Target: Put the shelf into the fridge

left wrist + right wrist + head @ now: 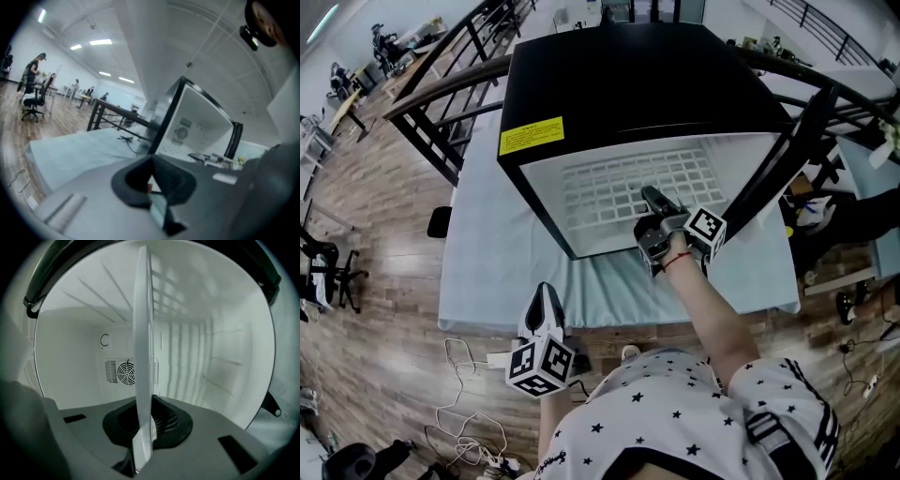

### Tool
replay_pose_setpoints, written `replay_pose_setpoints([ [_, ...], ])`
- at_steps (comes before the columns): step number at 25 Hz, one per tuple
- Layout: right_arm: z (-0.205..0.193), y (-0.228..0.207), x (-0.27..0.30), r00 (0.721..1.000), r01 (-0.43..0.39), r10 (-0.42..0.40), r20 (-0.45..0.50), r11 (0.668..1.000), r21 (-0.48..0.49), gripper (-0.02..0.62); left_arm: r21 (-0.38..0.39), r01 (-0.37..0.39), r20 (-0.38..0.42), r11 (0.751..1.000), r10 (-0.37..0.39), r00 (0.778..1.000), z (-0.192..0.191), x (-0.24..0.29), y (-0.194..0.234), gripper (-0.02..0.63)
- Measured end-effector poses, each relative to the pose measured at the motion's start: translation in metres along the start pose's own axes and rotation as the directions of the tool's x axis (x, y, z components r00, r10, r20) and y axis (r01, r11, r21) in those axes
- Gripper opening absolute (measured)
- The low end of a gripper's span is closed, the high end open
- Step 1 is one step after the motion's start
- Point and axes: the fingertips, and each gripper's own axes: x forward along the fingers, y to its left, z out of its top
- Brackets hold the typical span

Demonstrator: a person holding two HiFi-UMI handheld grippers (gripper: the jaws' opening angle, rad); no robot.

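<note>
one shelf [628,192]: white grid, already mostly inside the fridge [619,84], lying flat, with its near edge at the open front.
right gripper [651,197]: jaws clamped on that near edge, about the middle. in the right gripper view we see the shelf edge-on, running off toward the back wall [75,357].
left gripper [546,300]: jaws together on nothing, as far as we can tell. it hangs just off the tabletop's [609,291] near edge, left of middle, well apart from the fridge.
risk, crooked entry: we reckon this is the big one. there's only one pinch point, so the shelf can swing sideways, miss the side ribs [225,362] and wedge.
risk, sagging: it's held by one edge, so the far end could droop and slip off a ledge on one side.
risk, back wall: push too hard and the far edge probably knocks the fan grille [125,372].
risk, sliding: the fridge sits on a cloth [487,272] with nothing bracing it, so a jammed shelf might shove the whole box toward the far edge.
door [787,159]: open at the right, close to our arm [703,309]. a bump could swing it in.
surface: table under a pale cloth. the fridge fills the middle and far part, leaving a bare strip along the near edge.
room: big open hall with a wood floor [375,216] and black railings [441,66]. there's an office chair [328,267] at left and loose cables [459,403] on the floor by the near left corner.
</note>
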Motion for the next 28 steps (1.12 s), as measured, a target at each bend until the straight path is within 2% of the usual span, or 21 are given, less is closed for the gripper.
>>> replay_pose_setpoints([
  [21,0.015,0.001,0.031,1.0,0.003,-0.002,0.023,1.0,-0.024,0.038,0.008,-0.02,-0.007,1.0,0.02,1.0,0.005,-0.001,0.005,0.008],
  [28,0.016,0.013,0.03,0.999,-0.002,0.005,0.039,0.997,-0.079,0.053,0.012,-0.01,-0.025,1.0,0.01,1.0,0.001,-0.01,0.001,0.008],
])
